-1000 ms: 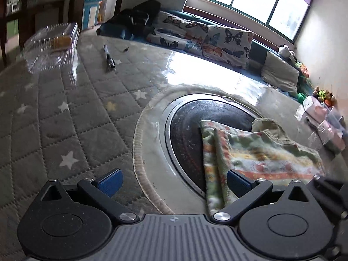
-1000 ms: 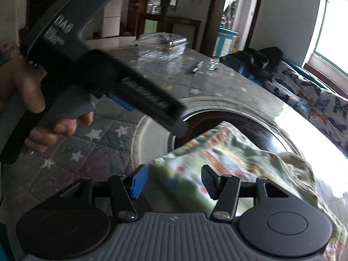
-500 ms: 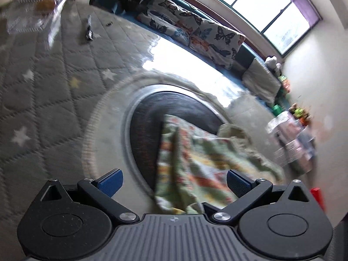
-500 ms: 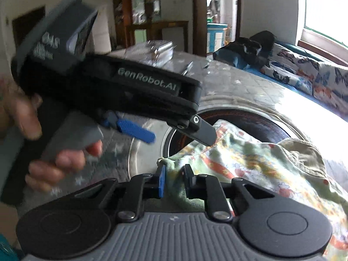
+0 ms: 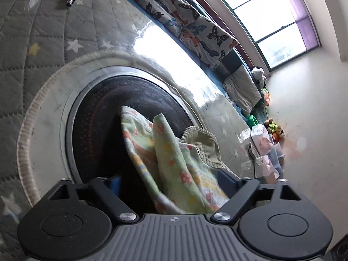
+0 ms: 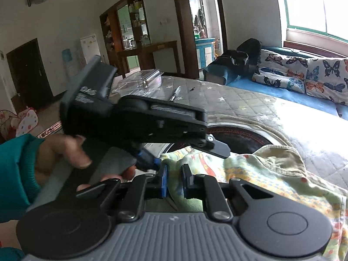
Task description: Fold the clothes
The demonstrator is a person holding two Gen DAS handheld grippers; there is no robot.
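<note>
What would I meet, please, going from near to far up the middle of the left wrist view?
Left gripper → floral cloth → dark round plate → quilted table cover → butterfly cushions

Pale walls (image 6: 65, 21). Large window (image 5: 271, 17) at 1 o'clock in the left wrist view, strong daylight entering (glare on the quilted star-print cover (image 5: 43, 32)). Butterfly-print cushions (image 5: 195, 28) beneath it. Dark wooden cabinet (image 6: 130, 32) at 11 o'clock, right wrist view.
</note>
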